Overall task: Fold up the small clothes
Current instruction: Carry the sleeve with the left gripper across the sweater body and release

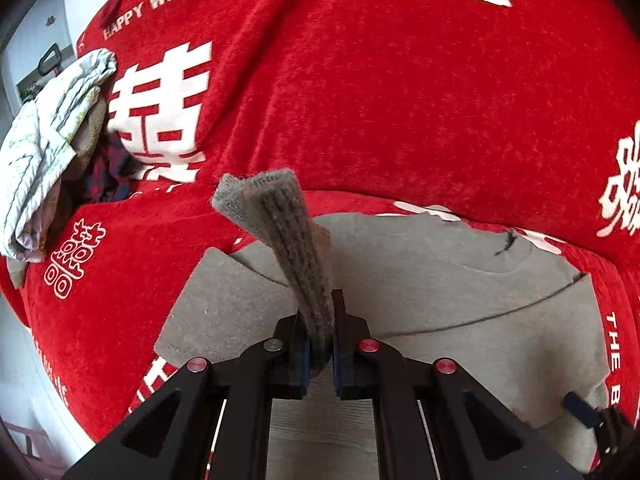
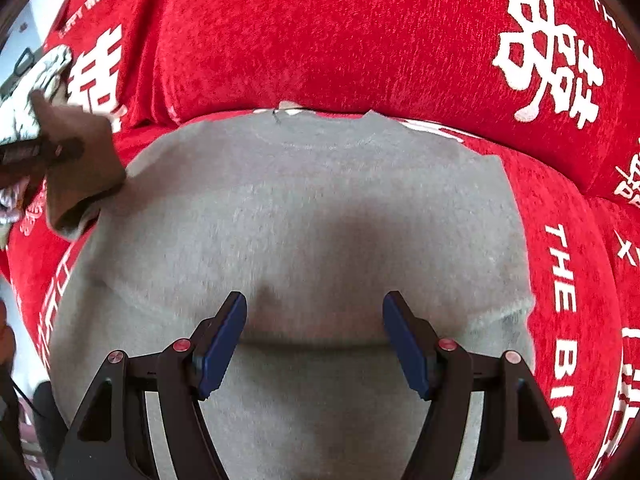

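Your left gripper [image 1: 320, 336] is clamping a sleeve cuff [image 1: 264, 200] of the grey sweater [image 2: 304, 208], holding it up toward twelve o'clock. The sweater is lying flat on the red cover [image 2: 340, 36], neckline at twelve o'clock. Your right gripper [image 2: 315, 312] is hovering over its middle, jaws apart and gripping nothing.
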